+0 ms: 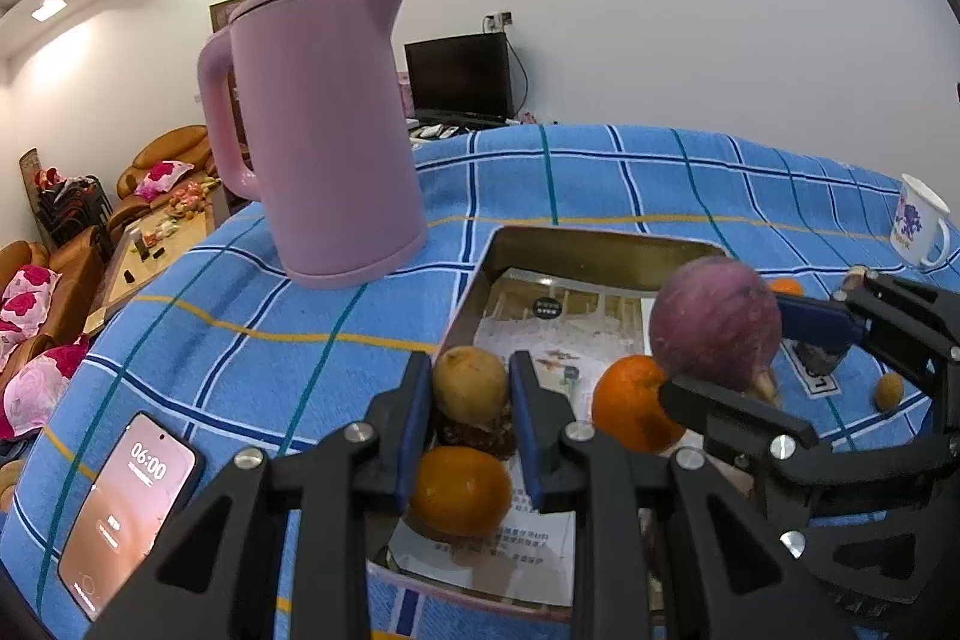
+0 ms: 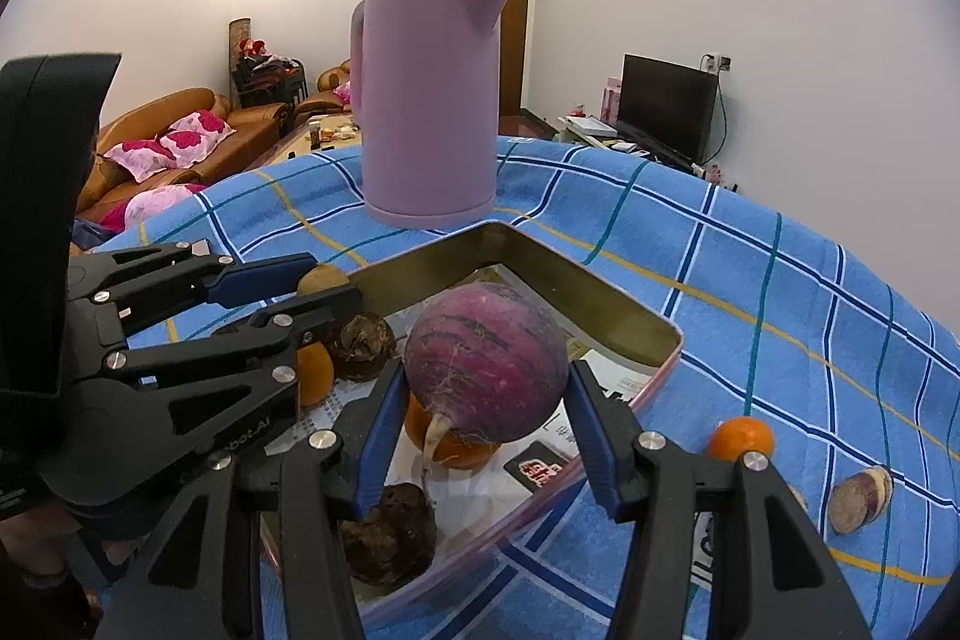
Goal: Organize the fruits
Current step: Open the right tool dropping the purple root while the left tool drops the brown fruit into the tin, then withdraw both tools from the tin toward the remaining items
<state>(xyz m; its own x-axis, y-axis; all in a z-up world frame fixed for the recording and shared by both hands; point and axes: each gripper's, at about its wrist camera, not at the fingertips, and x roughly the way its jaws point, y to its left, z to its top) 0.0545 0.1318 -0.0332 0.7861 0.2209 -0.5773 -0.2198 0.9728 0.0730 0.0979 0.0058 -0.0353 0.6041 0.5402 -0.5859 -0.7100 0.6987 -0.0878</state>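
Note:
A metal tray (image 1: 600,244) (image 2: 540,274) lined with paper lies on the blue checked cloth. It holds oranges (image 1: 636,412) (image 2: 315,370) and dark brown lumps (image 1: 474,430) (image 2: 390,532). My left gripper (image 1: 471,370) (image 2: 336,278) is shut on a small yellow-brown fruit (image 1: 471,388) (image 2: 321,280) above the tray's near left part. My right gripper (image 2: 486,376) (image 1: 723,346) is shut on a round purple root-tailed fruit (image 2: 486,358) (image 1: 714,322). It holds that fruit above the tray, over an orange (image 2: 450,445).
A tall pink kettle (image 1: 324,130) (image 2: 429,100) stands just behind the tray. A phone (image 1: 126,508) showing a timer lies at the left. A white mug (image 1: 921,223) stands at the far right. A small orange (image 2: 741,439), a cut purple piece (image 2: 858,499) and a small brown fruit (image 1: 889,391) lie on the cloth right of the tray.

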